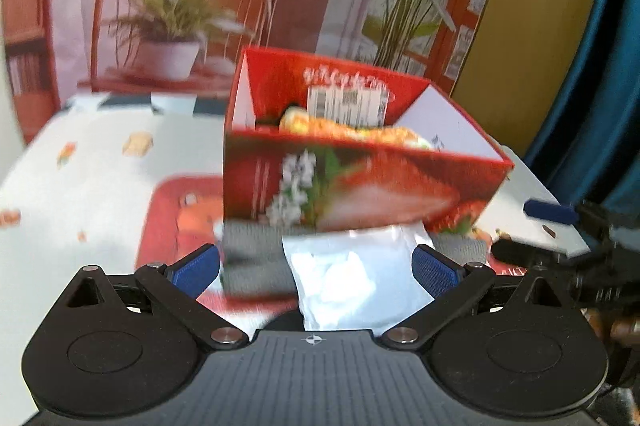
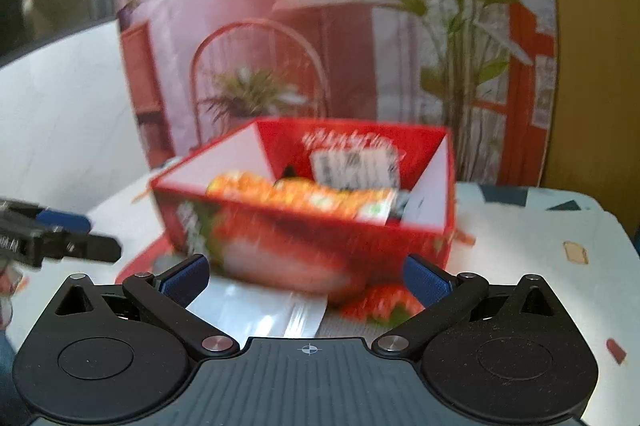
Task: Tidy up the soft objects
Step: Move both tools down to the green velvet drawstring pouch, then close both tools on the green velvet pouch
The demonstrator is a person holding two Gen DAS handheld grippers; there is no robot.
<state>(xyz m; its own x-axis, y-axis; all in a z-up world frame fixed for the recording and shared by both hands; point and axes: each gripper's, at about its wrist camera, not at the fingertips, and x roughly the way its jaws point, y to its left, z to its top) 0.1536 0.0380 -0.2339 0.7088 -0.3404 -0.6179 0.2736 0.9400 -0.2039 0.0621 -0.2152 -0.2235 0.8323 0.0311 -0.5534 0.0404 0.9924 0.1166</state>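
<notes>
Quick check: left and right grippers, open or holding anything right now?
Left gripper: open, holding nothing; white pouch lies loose between its fingers.
Right gripper: open, holding nothing; red box just ahead.

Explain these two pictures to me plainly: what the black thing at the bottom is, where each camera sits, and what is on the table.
A person carries two hand-held grippers, each with a camera looking along its blue-padded fingers. One picture is from the left gripper, the other from the right gripper. Both stand open and hold nothing. On the patterned tablecloth stands an open red box with an orange packet inside. A white plastic pouch lies in front of the box, partly under it.
</notes>
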